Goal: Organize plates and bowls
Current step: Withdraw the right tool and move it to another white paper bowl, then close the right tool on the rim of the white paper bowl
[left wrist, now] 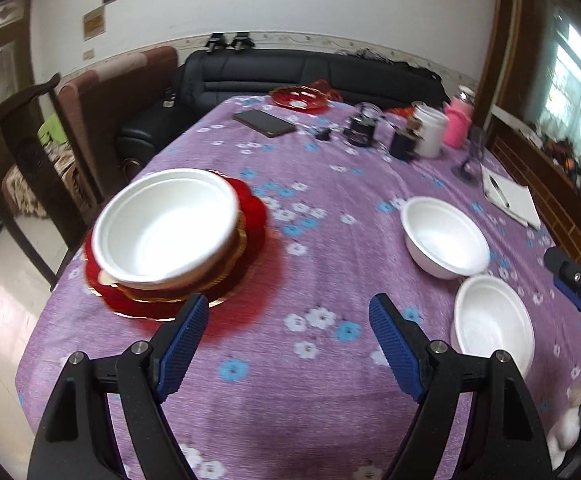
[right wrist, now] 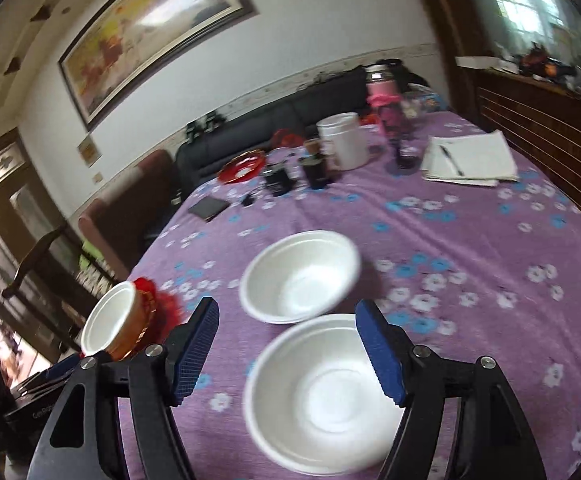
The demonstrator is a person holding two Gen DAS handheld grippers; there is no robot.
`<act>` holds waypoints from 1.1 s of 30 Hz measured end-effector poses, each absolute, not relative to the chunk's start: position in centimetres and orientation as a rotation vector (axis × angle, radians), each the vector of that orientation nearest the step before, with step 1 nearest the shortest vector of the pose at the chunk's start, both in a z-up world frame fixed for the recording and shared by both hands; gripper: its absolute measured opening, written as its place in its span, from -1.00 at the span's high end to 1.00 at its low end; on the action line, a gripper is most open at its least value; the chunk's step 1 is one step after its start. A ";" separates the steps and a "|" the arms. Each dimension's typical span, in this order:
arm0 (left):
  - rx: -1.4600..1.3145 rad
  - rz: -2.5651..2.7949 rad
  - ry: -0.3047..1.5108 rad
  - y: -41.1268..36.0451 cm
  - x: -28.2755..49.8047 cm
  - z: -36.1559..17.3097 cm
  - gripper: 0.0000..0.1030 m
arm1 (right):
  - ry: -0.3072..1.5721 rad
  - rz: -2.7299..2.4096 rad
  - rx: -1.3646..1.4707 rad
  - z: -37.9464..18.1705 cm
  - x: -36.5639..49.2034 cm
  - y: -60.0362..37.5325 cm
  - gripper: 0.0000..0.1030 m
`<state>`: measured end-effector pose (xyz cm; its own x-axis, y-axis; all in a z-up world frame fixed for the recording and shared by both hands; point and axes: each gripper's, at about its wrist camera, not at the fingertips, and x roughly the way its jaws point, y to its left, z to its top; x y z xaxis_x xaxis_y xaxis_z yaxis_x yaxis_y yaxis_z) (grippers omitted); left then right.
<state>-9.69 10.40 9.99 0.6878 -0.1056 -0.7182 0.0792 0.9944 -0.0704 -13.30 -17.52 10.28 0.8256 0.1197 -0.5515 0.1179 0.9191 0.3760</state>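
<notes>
On the purple flowered tablecloth (left wrist: 330,208) a white bowl (left wrist: 166,224) rests on a stack of gold and red plates (left wrist: 250,216) at the left. Two more white bowls lie to the right, a far one (left wrist: 444,236) and a near one (left wrist: 494,320). My left gripper (left wrist: 288,312) hangs open over bare cloth between the stack and those bowls, holding nothing. In the right wrist view my right gripper (right wrist: 286,316) is open above the near bowl (right wrist: 322,396), whose rim lies between the jaws without the pads pressing on it. The far bowl (right wrist: 300,276) lies just beyond. The stack (right wrist: 130,324) shows at the left.
At the table's far end stand a red glass dish (left wrist: 298,98), a dark phone (left wrist: 264,123), small dark jars (left wrist: 360,124), a white cup (left wrist: 430,130), a pink bottle (left wrist: 458,124) and a notebook with a pen (left wrist: 510,196). A black sofa (left wrist: 290,72) and a wooden chair (left wrist: 18,120) border the table.
</notes>
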 end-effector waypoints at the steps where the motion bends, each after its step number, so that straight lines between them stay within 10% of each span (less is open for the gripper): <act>1: -0.023 -0.112 0.812 9.7 -9.7 9.8 -0.59 | 0.605 -0.019 0.414 10.1 -13.5 -18.4 -0.46; 28: -0.039 -0.340 1.055 -1.3 -6.1 3.1 -0.58 | 0.823 0.011 0.462 3.1 -13.2 -21.9 -0.31; 33: -0.026 -0.344 1.074 -2.0 -5.7 2.4 -0.29 | 0.832 0.020 0.468 2.8 -13.0 -21.9 -0.31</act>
